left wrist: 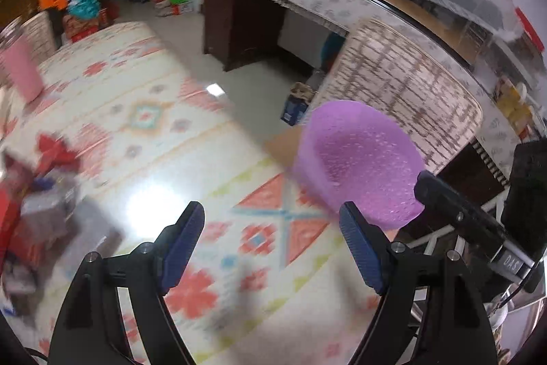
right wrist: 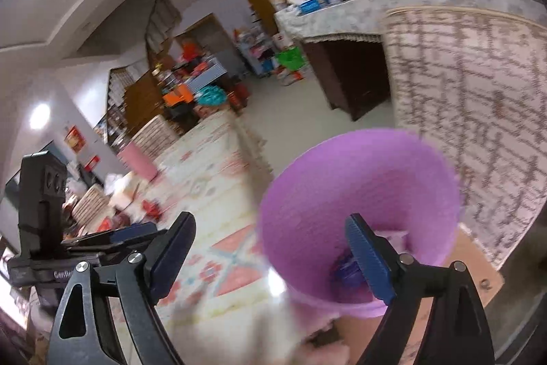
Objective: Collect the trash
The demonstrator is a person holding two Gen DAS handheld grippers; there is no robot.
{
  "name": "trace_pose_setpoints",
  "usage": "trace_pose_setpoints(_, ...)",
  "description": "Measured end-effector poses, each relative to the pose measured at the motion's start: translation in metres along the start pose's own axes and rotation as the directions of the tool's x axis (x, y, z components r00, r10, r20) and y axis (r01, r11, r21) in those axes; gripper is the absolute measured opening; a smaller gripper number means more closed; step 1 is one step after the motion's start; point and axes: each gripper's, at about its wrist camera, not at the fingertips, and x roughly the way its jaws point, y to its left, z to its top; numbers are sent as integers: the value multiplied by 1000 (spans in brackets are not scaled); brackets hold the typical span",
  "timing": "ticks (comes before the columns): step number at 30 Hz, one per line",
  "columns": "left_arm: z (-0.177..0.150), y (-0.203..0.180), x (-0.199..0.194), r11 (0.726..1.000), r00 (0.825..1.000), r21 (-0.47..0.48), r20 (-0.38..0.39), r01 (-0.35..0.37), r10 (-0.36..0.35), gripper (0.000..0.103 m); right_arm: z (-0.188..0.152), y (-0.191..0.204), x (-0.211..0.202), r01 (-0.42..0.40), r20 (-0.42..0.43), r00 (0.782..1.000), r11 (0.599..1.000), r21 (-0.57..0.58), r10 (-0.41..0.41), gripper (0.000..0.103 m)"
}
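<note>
The left hand-held gripper (left wrist: 271, 221) has two black, angular arms with cut-out openings, each tipped with a ribbed dark-blue pad and fixed with round silver screws. The right hand-held gripper (right wrist: 270, 233) is built alike: black frame, blue ridged pads, shiny screw heads at the pivots.

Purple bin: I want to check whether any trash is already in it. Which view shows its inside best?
The right wrist view: it looks down into the purple bin, where purple and pale scraps lie at the bottom, partly behind a claw finger. The left wrist view shows the bin blurred, from the side, with no contents discernible.
</note>
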Motion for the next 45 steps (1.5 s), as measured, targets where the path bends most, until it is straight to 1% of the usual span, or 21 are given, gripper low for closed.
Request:
trace_pose_setpoints(2, -10, 22, -17, 999, 999, -17, 19, -43, 43, 80, -12, 19, 12, -29, -35, 999, 999, -17, 28, 93)
trace_pose_setpoints(4, -22, 44, -34, 994, 993, -22, 40, -106, 107, 80, -25, 36, 25, -55, -73, 996, 998, -25, 53, 93)
trace_pose_setpoints(6, -33, 71, -52, 982, 980, -23, 59, -188, 189, 80, -38, 50, 37, -74, -108, 992, 997, -30, 71, 93)
trace_pose_setpoints(8, -42, 97, -67, 964, 962, -33, 70, -264, 266, 80, -51, 64, 49, -97, -139, 986, 995, -34, 91, 93)
trace_pose_setpoints(10, -49, 126, -81, 939, 937, -53, 77, -339, 342, 80, -62, 78, 58, -114, -162, 981, 993, -40, 106, 93)
trace_pose_setpoints(12, -54, 155, -93, 907, 903, -54, 83, -418, 421, 81, -70, 89, 66, -123, -179, 977, 991, -44, 113, 93)
trace_pose_setpoints(15, -55, 183, -97, 859, 856, -14, 84, -511, 511, 81, -78, 106, 77, -131, -203, 972, 990, -52, 118, 93)
trace_pose_setpoints(16, -55, 190, -96, 849, 847, 0, 79, -528, 526, 81, -82, 111, 80, -131, -209, 971, 990, -57, 117, 93)
trace_pose_setpoints(17, -54, 198, -93, 847, 846, 11, 70, -531, 529, 81, -84, 115, 83, -130, -214, 970, 990, -62, 114, 93)
trace_pose_setpoints(20, -50, 217, -86, 861, 861, 21, 48, -508, 506, 81, -91, 126, 91, -127, -231, 967, 989, -73, 107, 93)
trace_pose_setpoints(25, -39, 223, -66, 868, 871, 69, 39, -491, 489, 81, -97, 135, 97, -115, -252, 964, 989, -90, 89, 93)
trace_pose_setpoints(27, -35, 223, -57, 866, 870, 88, 21, -493, 493, 81, -98, 137, 98, -112, -256, 963, 989, -95, 84, 93)
trace_pose_setpoints(29, -37, 222, -50, 856, 860, 97, 3, -508, 510, 80, -99, 140, 99, -108, -260, 962, 989, -101, 79, 93)
trace_pose_setpoints(30, -38, 223, -49, 853, 856, 88, -6, -514, 517, 65, -99, 142, 101, -107, -261, 962, 989, -103, 77, 93)
trace_pose_setpoints(31, -40, 225, -49, 863, 865, 71, -17, -500, 502, 49, -100, 143, 102, -105, -263, 962, 989, -107, 73, 93)
trace_pose_setpoints(33, -44, 229, -54, 879, 879, 18, -24, -476, 476, 39, -100, 145, 104, -101, -269, 961, 989, -112, 68, 93)
trace_pose_setpoints(34, -46, 229, -58, 884, 884, -5, -24, -467, 467, 39, -100, 145, 105, -100, -272, 960, 988, -115, 65, 93)
trace_pose_setpoints(37, -57, 233, -79, 917, 923, -112, 2, -382, 384, 39, -100, 148, 110, -95, -282, 958, 988, -122, 57, 93)
trace_pose_setpoints(38, -60, 233, -84, 922, 929, -134, 14, -364, 369, 39, -100, 150, 111, -94, -286, 957, 988, -126, 55, 93)
trace_pose_setpoints(42, -76, 231, -107, 934, 949, -233, 97, -271, 300, 39, -101, 159, 118, -94, -296, 954, 984, -153, 45, 93)
trace_pose_setpoints(45, -85, 235, -111, 932, 949, -278, 145, -232, 280, 39, -100, 171, 124, -92, -299, 954, 974, -206, 27, 93)
